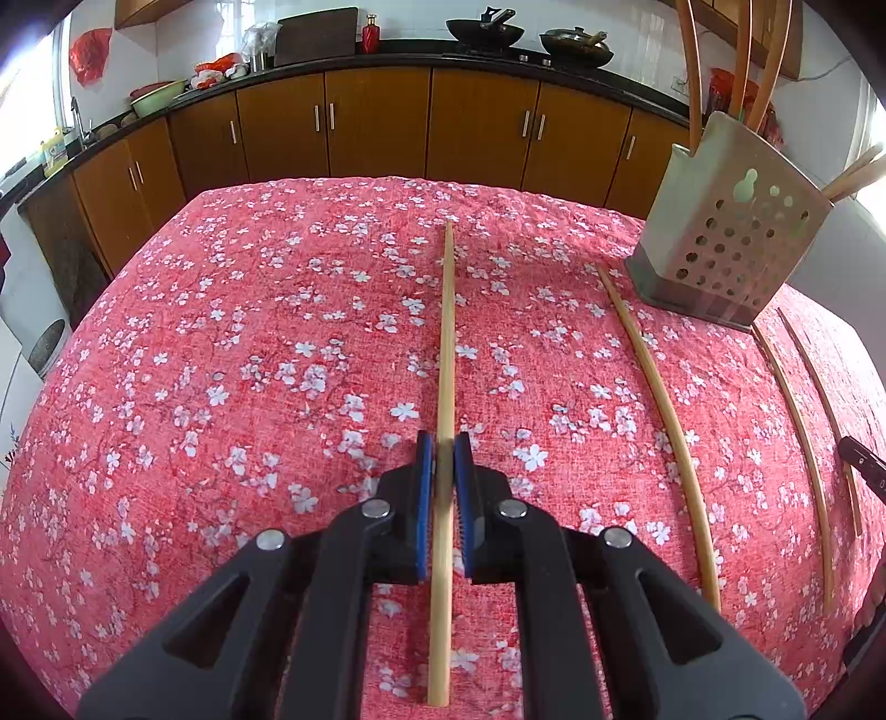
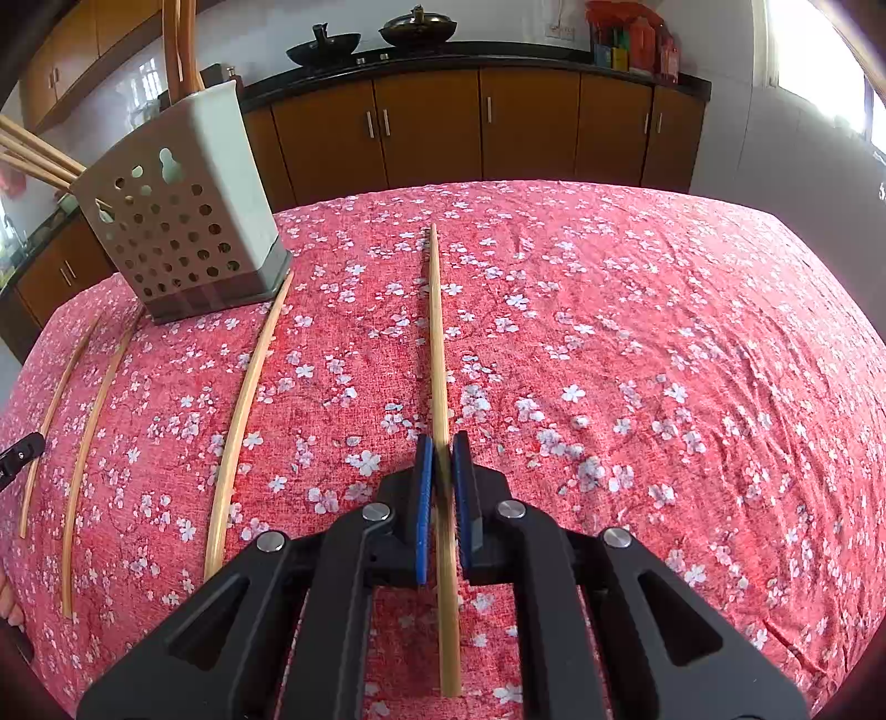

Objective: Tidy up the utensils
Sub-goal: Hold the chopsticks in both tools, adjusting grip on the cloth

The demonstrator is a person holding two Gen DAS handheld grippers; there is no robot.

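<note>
My left gripper [image 1: 444, 443] is shut on a bamboo chopstick [image 1: 446, 332] that points away over the red floral tablecloth. My right gripper [image 2: 443, 443] is shut on another bamboo chopstick [image 2: 437, 332], also pointing away. A grey perforated utensil holder [image 1: 731, 243] stands at the far right in the left wrist view and at the far left in the right wrist view [image 2: 183, 221], with several chopsticks standing in it. Three loose chopsticks lie on the cloth between the grippers: one [image 1: 664, 426], another [image 1: 803, 443] and a third [image 1: 825, 399]; they also show in the right wrist view [image 2: 243, 410].
The table is covered by a red floral cloth [image 1: 249, 360]. Brown kitchen cabinets [image 1: 376, 122] and a counter with woks [image 1: 484, 30] run behind it. The right gripper's tip [image 1: 864, 468] shows at the left view's right edge.
</note>
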